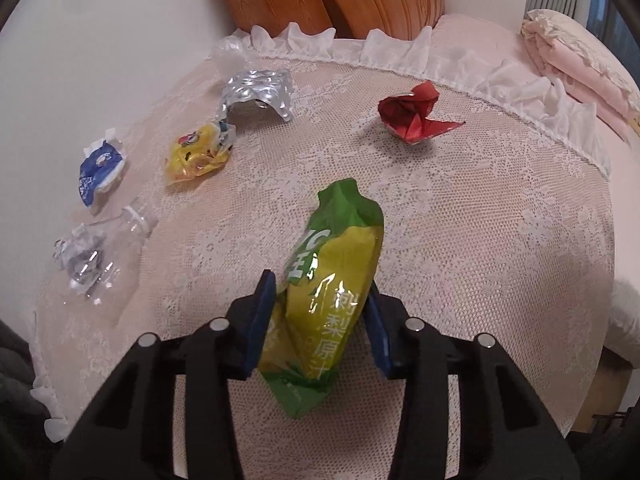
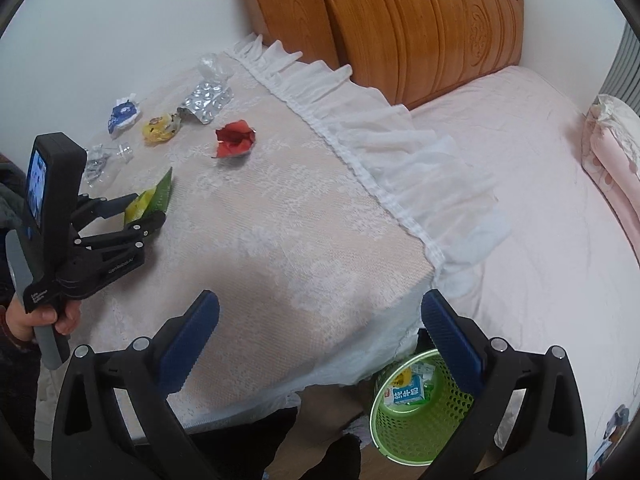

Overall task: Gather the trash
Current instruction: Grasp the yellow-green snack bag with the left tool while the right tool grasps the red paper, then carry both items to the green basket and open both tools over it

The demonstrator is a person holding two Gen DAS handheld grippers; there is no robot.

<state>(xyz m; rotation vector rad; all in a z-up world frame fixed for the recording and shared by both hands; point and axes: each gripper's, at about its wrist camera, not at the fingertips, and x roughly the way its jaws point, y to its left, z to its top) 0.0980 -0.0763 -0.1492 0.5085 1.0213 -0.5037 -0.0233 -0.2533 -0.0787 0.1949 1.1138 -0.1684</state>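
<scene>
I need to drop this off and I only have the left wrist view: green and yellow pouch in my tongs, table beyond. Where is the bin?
Observer: A green basket stands on the floor past the table's near right corner, beside the bed.
Operator: Anything in it?
Observer: Yes, a blue and white carton lies inside.
Operator: Are the right tongs busy?
Observer: No, the right tongs are open and hold nothing, above that corner.
</scene>
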